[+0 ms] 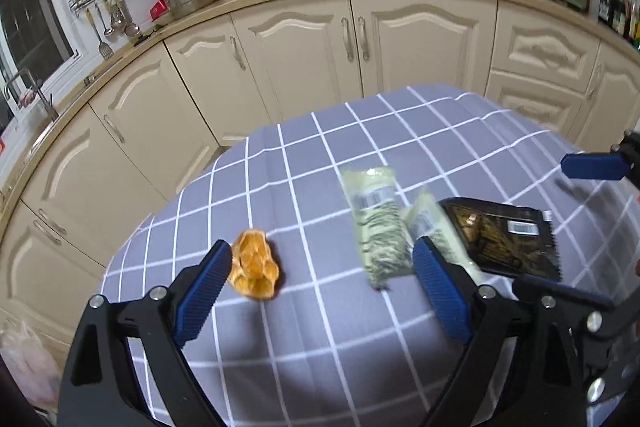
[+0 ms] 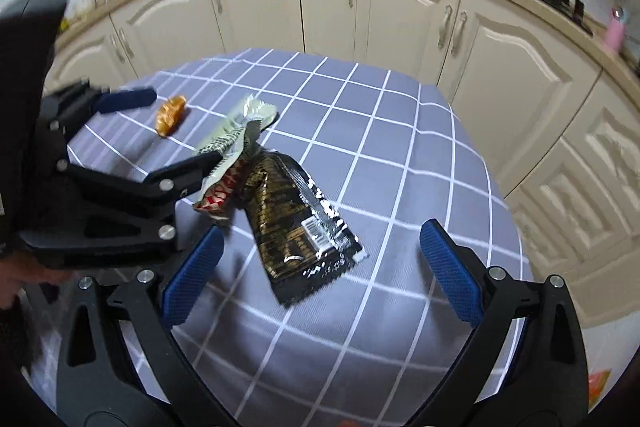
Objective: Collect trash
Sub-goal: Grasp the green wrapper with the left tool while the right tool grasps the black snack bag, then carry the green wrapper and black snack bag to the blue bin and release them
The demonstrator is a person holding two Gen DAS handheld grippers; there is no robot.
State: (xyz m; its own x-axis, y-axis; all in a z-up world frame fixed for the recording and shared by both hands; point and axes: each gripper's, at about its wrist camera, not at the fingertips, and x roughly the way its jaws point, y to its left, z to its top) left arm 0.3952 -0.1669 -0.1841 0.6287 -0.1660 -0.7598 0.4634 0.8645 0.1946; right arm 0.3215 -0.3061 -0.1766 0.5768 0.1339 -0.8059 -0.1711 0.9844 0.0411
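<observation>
Item: bench covered by a grey cloth with a white grid; four pieces of trash are laid on it.

1. Orange, crumpled piece of peel, at the left of the group. It is seen just beside the left finger of the left gripper, slightly ahead of the fingertip.
2. Pale green printed foil wrapper, long axis running away from the left gripper, its near end lying between the two blue fingers but nearer the right one.
3. Red-and-white crumpled wrapper, partly tucked under the pale green one; seen in the right wrist view only.
4. Black-and-gold flat plastic packet, long axis pointing obliquely away from the right gripper, near end lying between its fingers.

Gripper states: the left gripper is spread wide, nothing held. The right gripper is likewise spread wide, nothing held.

Judgement: the black-and-gold packet is best reached by the right gripper, already straddled; the peel and pale green wrapper are nearer the left. No collecting bin is seen.
</observation>
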